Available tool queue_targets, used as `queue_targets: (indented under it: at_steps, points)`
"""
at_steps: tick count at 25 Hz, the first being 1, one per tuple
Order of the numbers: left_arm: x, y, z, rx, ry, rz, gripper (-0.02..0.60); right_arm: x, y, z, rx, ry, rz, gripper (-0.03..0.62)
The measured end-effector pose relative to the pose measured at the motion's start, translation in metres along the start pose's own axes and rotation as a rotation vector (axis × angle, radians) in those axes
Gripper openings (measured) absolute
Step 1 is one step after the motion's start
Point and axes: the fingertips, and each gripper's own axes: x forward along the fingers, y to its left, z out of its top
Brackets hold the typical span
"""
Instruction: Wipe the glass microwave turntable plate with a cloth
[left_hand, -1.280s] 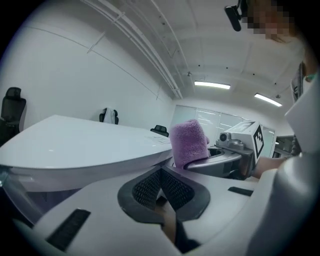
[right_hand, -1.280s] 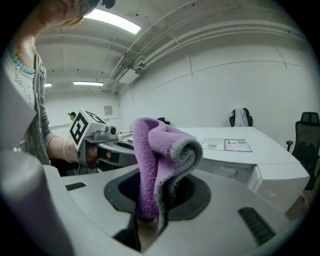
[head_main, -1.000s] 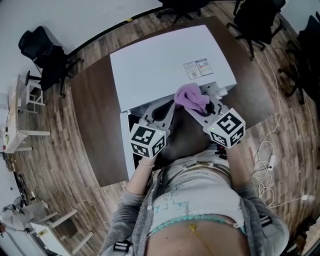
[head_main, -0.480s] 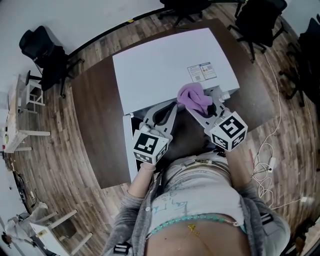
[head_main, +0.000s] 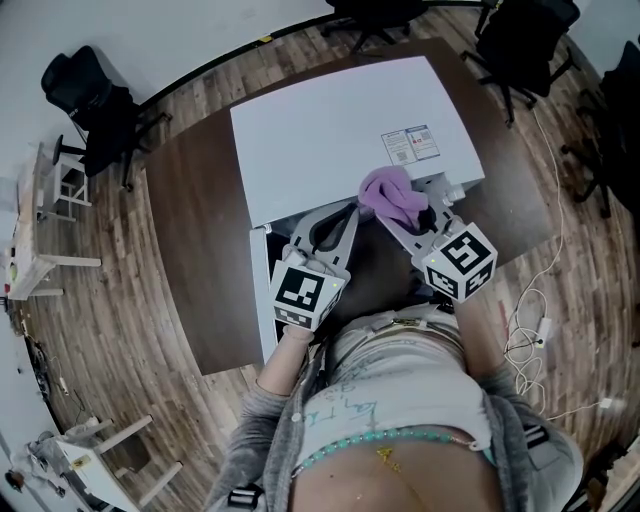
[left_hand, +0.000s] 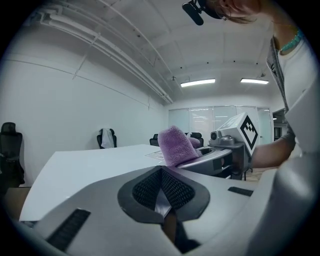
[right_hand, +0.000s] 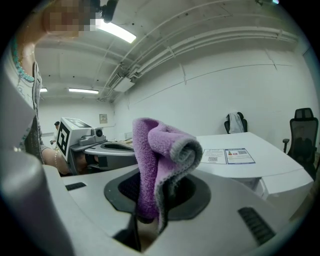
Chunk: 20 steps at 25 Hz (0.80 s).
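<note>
My right gripper (head_main: 392, 218) is shut on a folded purple cloth (head_main: 388, 192), which stands up out of its jaws (right_hand: 160, 150). It hovers at the front top edge of the white microwave (head_main: 340, 120). Beside it on the left, my left gripper (head_main: 350, 208) is shut, its dark pads (left_hand: 150, 187) pressed together with only a thin sliver between them; what that is I cannot tell. Both grippers point level over the microwave's top. The left gripper view shows the cloth (left_hand: 175, 145) just beyond its jaws. The glass turntable plate is not visible in any view.
The microwave sits on a dark brown table (head_main: 190, 200), its white door (head_main: 262, 290) swung open on the left. A label (head_main: 410, 145) is stuck on its top. Office chairs (head_main: 95, 110) stand around, and cables (head_main: 535, 320) lie on the floor at right.
The left gripper has rolled a little about its own axis. The right gripper and cloth have stayed put.
</note>
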Motion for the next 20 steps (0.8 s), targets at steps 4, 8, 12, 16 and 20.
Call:
queue_targets:
  at_steps: [4, 8, 12, 16, 20]
  points:
    - [-0.0001, 0.0013, 0.0005, 0.013, 0.006, -0.004, 0.011, 0.0025, 0.0025, 0.0017, 0.0, 0.006, 0.006, 0.107]
    - [0.0002, 0.0024, -0.0004, 0.005, 0.006, -0.007, 0.011, 0.0034, 0.0039, 0.0006, -0.001, 0.01, 0.009, 0.107]
    - [-0.0006, 0.0035, -0.0008, 0.003, 0.009, -0.003, 0.011, 0.0027, 0.006, 0.0, -0.006, 0.01, 0.011, 0.107]
    - [0.0003, 0.0024, -0.0009, 0.014, 0.013, -0.007, 0.011, 0.0011, 0.0069, 0.002, -0.001, 0.003, 0.011, 0.107]
    - [0.0007, 0.0013, -0.0001, 0.016, 0.015, -0.01, 0.011, -0.0009, 0.0078, 0.0017, -0.002, 0.005, 0.01, 0.107]
